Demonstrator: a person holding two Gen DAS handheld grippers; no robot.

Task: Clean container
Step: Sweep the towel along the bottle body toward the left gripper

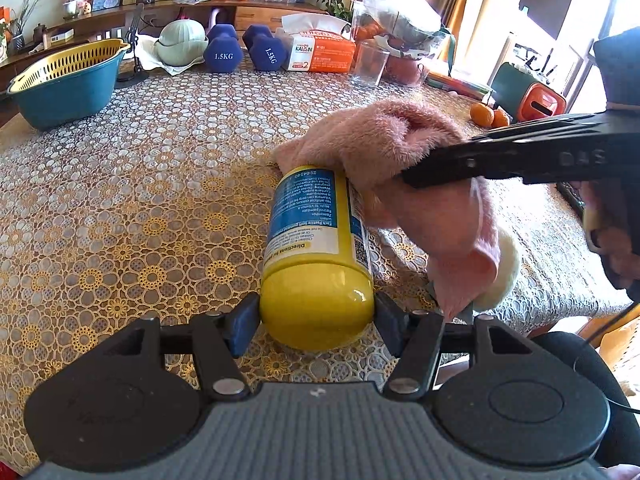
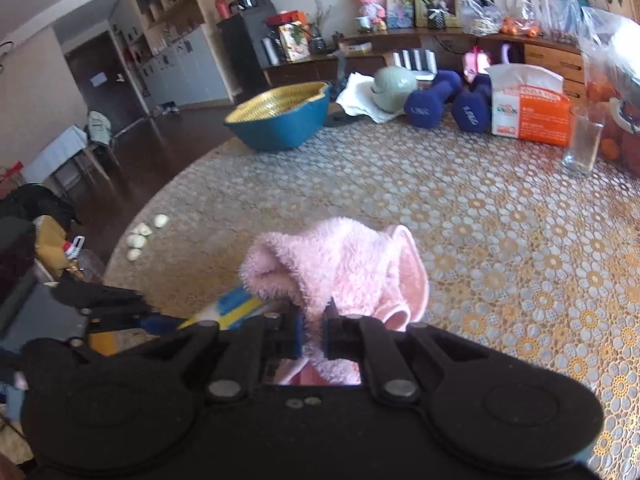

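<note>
A yellow plastic bottle [image 1: 316,248] with a blue and white label lies on its side on the table, its rounded end held between the pads of my left gripper [image 1: 318,320], which is shut on it. A fluffy pink cloth [image 1: 384,152] drapes over the bottle's far end and right side. My right gripper [image 2: 313,334] is shut on that pink cloth [image 2: 336,268]. In the left wrist view the right gripper's black body [image 1: 520,156] reaches in from the right. Only a sliver of the bottle [image 2: 236,310] shows in the right wrist view, under the cloth.
A blue basin with a yellow strainer [image 1: 64,80] stands far left. Two blue dumbbells [image 1: 240,50], a green pot [image 1: 180,42], a tissue box [image 1: 320,48] and a glass [image 1: 370,64] line the back. Tangerines [image 1: 488,116] lie right. Garlic cloves [image 2: 140,236] sit near the table edge.
</note>
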